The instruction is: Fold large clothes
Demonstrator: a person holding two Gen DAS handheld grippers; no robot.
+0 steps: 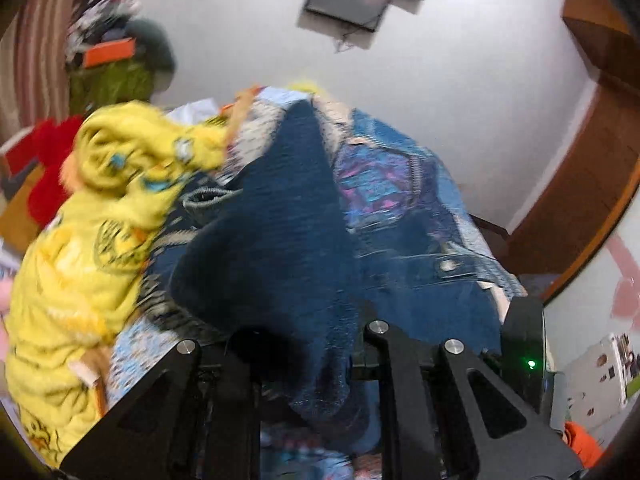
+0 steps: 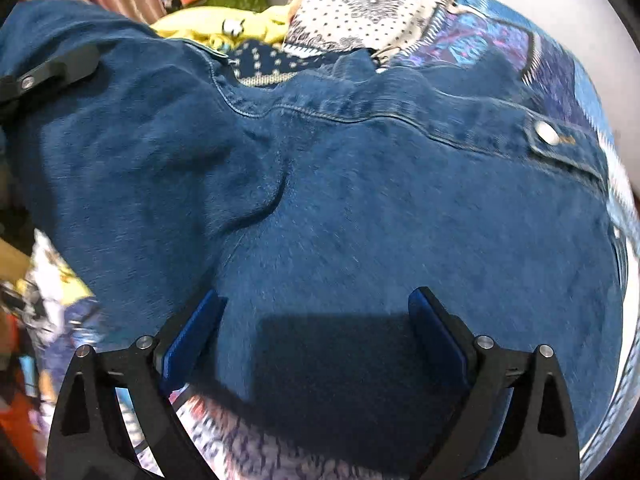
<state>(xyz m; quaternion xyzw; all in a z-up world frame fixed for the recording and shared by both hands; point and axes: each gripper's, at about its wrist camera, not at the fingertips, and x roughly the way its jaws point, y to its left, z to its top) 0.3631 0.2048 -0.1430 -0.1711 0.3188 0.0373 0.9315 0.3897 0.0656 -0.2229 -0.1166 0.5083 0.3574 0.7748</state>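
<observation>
blue denim, a big jacket (image 2: 360,200), lies spread over the patterned bed cover (image 2: 360,12), flat so you can fold it. your left gripper (image 1: 316,364) is pinching a bunched edge of the denim and lifting it into a peak, i think to carry that side over. your right gripper (image 2: 316,332) hangs just over the cloth with its blue pads (image 2: 436,336) spread wide, holding nothing, maybe ready to press or grab.

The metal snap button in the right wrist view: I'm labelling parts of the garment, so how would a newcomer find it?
Start at the big dark blue denim garment covering the patchwork bedspread. Follow its stitched upper seam to the far right, onto a small flap. The round silver metal snap button there is the only shiny thing on the denim.
</observation>
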